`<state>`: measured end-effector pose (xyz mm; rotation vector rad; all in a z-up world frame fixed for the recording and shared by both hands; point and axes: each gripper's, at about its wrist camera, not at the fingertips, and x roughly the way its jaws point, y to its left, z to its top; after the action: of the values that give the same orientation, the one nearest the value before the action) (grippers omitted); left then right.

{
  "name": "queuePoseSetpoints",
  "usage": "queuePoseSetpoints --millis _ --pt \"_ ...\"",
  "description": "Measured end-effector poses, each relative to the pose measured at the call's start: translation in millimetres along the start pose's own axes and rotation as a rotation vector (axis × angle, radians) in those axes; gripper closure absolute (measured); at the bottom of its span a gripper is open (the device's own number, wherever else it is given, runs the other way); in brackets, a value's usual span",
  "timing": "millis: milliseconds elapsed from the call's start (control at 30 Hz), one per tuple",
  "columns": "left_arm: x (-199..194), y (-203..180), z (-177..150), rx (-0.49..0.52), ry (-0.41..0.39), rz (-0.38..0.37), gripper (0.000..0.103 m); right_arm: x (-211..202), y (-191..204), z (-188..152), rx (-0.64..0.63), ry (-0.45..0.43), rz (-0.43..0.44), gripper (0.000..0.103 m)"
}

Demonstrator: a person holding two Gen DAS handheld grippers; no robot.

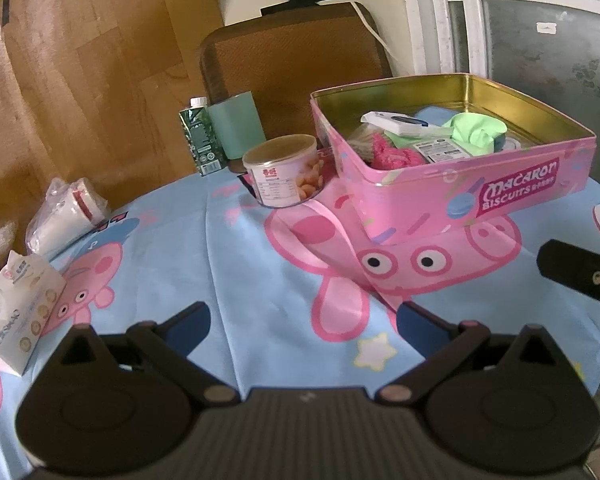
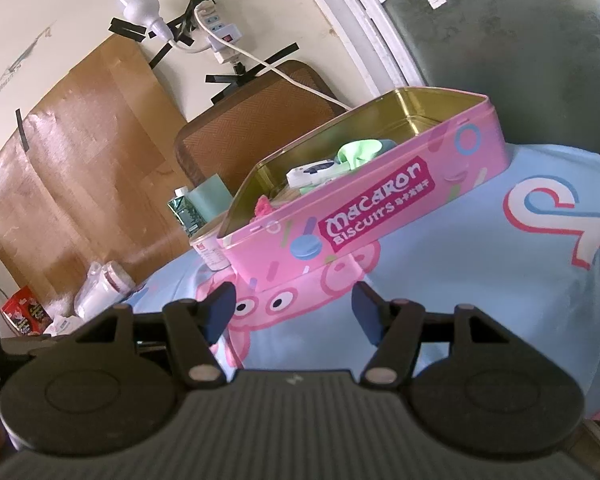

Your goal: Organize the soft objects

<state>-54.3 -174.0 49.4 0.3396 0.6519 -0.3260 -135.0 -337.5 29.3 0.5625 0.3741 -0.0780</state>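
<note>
Two hand-held grippers hang over a counter draped in a light blue cartoon-pig cloth (image 1: pixel 236 240), each with its blue-padded fingers spread wide and nothing between them: the left hand-held gripper (image 1: pixel 302 330) sits near the front edge, and the right hand-held gripper (image 2: pixel 294 314) points at the tin from the near side. On the far right of the counter stands an open pink rectangular metal biscuit tin (image 1: pixel 460 196) with a gold inside, its side reading "Macaron BISCUITS" in white on a magenta panel, followed by small characters too fine to read. Inside it lie the soft things: a fuzzy hot-pink knitted piece (image 1: pixel 392 152) at the near left corner, a crumpled light green cloth (image 1: pixel 478 132) further right, a flat white packet with a dark blue stripe (image 1: pixel 400 122) on top, and a small printed white label (image 1: pixel 440 148) whose text is illegible. Just left of the tin, touching or nearly so, sits a short round can with a pale lid and a picture of orange-brown snacks (image 1: pixel 284 172); its red label mark cannot be read. Behind it stand a dark green drink carton with a white cap (image 1: pixel 200 136) and a pale teal block (image 1: pixel 238 126). At the left edge are a clear plastic bag of white goods with a red band (image 1: pixel 66 212) and a white snack packet printed with round biscuits (image 1: pixel 16 312). A brown woven chair back (image 1: pixel 296 64) rises beyond the counter.
</note>
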Motion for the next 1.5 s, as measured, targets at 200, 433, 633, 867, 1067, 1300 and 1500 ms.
queuePoseSetpoints --millis 200,433,633,867,1067,1300,1500 --pt "-1.7 4.6 -1.3 0.000 -0.006 -0.001 0.000 -3.7 10.1 -2.0 -0.018 -0.031 -0.013 0.036" --pt "-4.4 10.5 -3.2 -0.007 -0.013 -0.002 0.000 -2.4 15.2 -3.5 -0.015 -0.027 -0.016 0.036" --pt "-7.7 14.2 -5.6 -0.016 -0.013 -0.011 0.000 -1.9 15.8 -1.7 -0.037 -0.028 -0.011 0.036" --pt "-12.6 20.2 -8.3 -0.023 -0.022 -0.033 0.000 -4.3 22.8 -2.7 -0.042 -0.043 -0.022 0.036" --pt "-17.9 24.2 -10.0 -0.034 -0.035 -0.051 0.000 -8.2 28.1 -3.9 -0.059 -0.065 -0.015 0.036" --pt "-20.6 29.3 -11.4 -0.047 -0.046 -0.045 0.000 -8.2 35.6 -6.6 -0.067 -0.063 -0.016 0.036" --pt "-21.2 32.1 -14.7 -0.060 -0.045 -0.048 0.000 -5.8 36.1 -8.5 -0.053 -0.044 -0.029 0.036"
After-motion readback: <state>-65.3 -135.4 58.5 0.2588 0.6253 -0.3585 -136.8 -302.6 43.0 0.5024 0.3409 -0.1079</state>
